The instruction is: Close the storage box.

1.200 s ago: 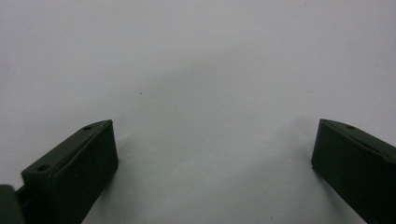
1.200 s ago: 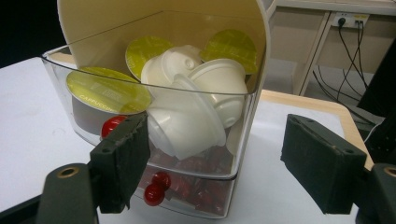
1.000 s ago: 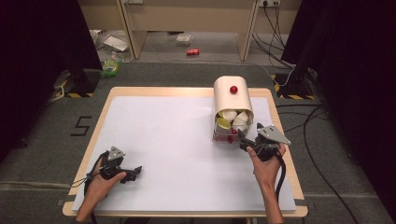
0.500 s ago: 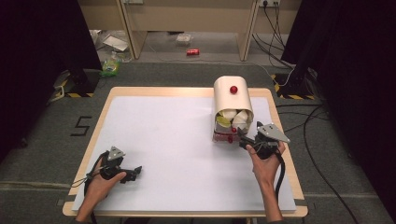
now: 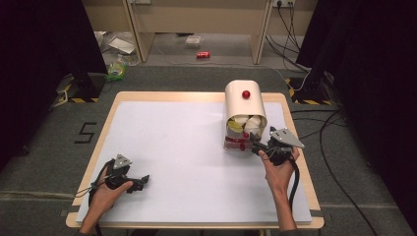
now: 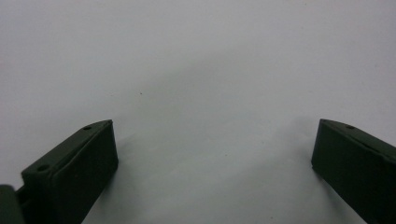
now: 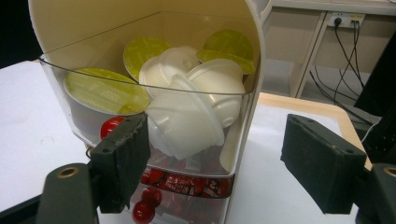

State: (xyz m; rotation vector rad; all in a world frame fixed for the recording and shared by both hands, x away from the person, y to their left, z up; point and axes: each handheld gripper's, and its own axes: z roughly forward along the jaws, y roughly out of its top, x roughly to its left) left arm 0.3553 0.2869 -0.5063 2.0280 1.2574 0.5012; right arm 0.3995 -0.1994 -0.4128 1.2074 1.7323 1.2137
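Observation:
A cream, round-topped container (image 5: 244, 101) with a red knob (image 5: 246, 94) on top stands at the table's right back. Its clear drawer (image 7: 154, 84) holds white capsules (image 7: 191, 102) and green-lidded capsules (image 7: 105, 91). Red packets (image 7: 187, 182) lie in the level below. My right gripper (image 5: 254, 142) is open at the drawer's front, the drawer's right corner between its jaws (image 7: 212, 135). One pad sits by a small red knob (image 7: 111, 126); the other stands off to the side. My left gripper (image 5: 142, 181) rests open on the white sheet (image 6: 215, 149), holding nothing.
The white sheet (image 5: 182, 147) covers the wooden table (image 5: 162, 97). Cables (image 5: 339, 162) trail on the floor to the right. A red can (image 5: 202, 54) and litter lie on the floor beyond the table.

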